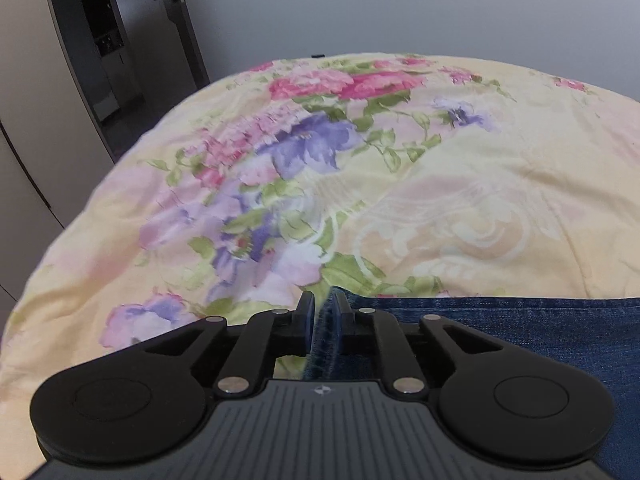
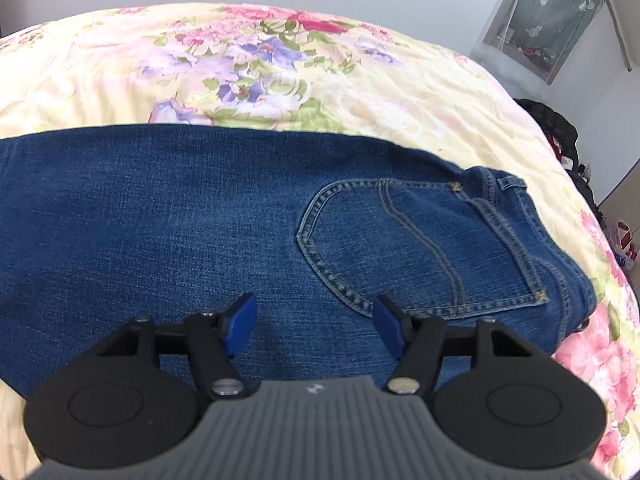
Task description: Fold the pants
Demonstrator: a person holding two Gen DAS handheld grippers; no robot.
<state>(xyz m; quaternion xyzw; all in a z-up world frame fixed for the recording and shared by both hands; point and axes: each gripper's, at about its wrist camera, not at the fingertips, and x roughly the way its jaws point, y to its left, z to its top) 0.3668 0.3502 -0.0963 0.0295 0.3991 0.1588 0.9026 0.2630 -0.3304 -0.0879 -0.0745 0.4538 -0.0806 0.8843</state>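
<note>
Floral bed (image 1: 460,208) — jeans (image 2: 160,216) flat, long axis sideways. Left gripper (image 1: 323,312) pinching the leg-end hem; right gripper (image 2: 314,320) spread, empty, over the seat beside the back pocket (image 2: 420,248).

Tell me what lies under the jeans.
The jeans lie flat on a floral bedspread, which shows around them on three sides. What the denim covers beneath, including any second leg layer, cannot be seen.
</note>
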